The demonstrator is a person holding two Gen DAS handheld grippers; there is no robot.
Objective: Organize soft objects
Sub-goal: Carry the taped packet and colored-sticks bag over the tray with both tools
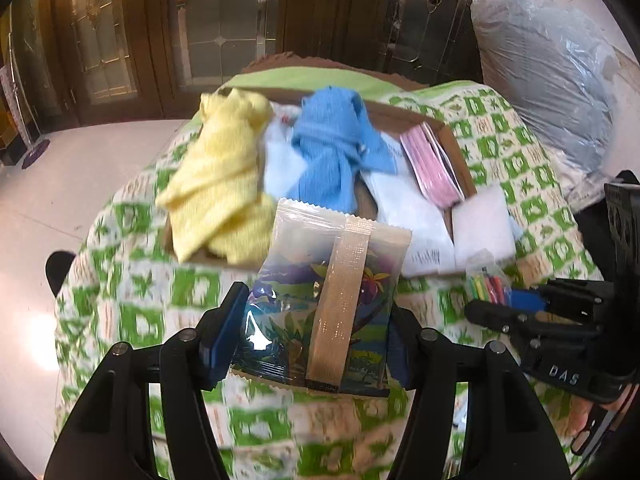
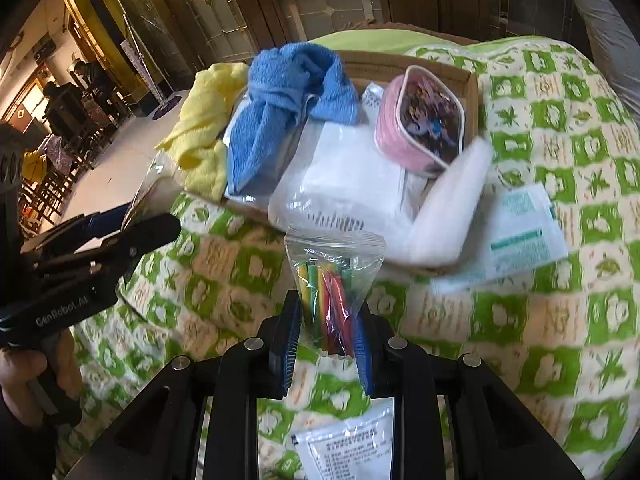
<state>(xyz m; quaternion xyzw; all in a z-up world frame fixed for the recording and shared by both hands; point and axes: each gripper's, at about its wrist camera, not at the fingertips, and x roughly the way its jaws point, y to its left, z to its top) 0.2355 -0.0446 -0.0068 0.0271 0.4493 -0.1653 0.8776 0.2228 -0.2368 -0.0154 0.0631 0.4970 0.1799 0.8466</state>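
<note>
We hold a printed packet [image 1: 328, 300] pinched in our left gripper [image 1: 316, 344] and a bag of coloured sticks [image 2: 330, 296] pinched in our right gripper [image 2: 326, 354], both above the green-checked blanket [image 2: 560, 320], near the cardboard box [image 2: 472, 80] of towels.

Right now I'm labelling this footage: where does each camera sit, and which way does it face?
Left wrist: on the left hand-held gripper, facing the box over the packet it grips; its fingers and the right hand-held gripper show.
Right wrist: on the right hand-held gripper, facing the same box; its fingers grip a bag; the left hand-held gripper and a hand show.
Shared: box, blue towel, yellow towel.
</note>
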